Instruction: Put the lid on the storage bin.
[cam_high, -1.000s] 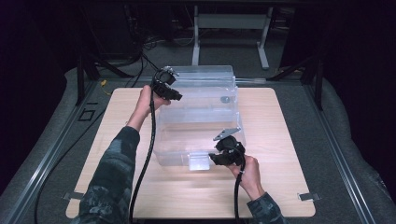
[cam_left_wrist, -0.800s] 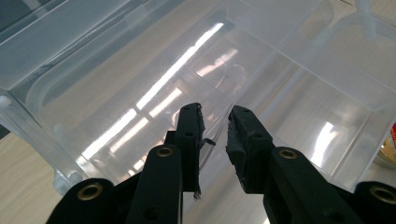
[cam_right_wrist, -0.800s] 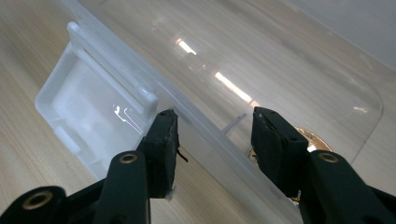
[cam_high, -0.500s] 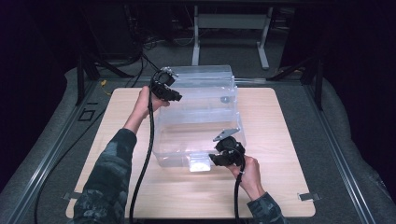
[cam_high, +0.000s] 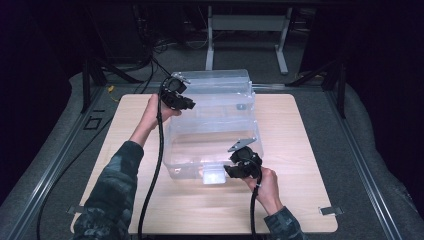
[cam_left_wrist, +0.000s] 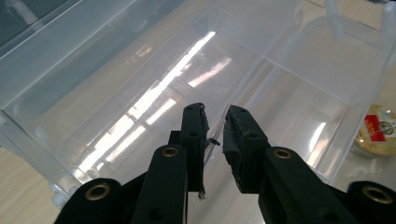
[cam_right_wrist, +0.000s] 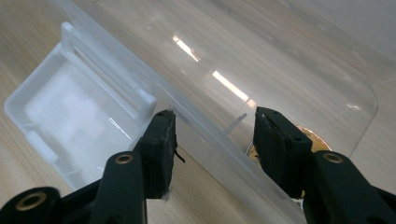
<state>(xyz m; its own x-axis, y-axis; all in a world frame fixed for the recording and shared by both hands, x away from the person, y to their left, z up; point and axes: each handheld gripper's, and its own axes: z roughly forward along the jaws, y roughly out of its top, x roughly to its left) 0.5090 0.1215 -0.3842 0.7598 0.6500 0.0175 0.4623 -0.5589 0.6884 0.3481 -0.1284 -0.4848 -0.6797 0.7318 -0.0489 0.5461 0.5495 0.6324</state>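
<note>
A clear plastic storage bin stands mid-table, with a white latch on its near side. My left gripper is at the bin's far left corner. Its jaws are pinched on a thin clear edge of the bin, seen between the fingertips in the left gripper view. At the near edge, my right gripper is open. Its jaws straddle the bin's rim just right of the white latch, as the right gripper view shows. A small round gold and red object shows through the plastic.
The bin rests on a light wooden tabletop with bare wood on every side. Grey padding borders the table. Cables trail from both grippers toward the near edge. A metal stand is behind the table.
</note>
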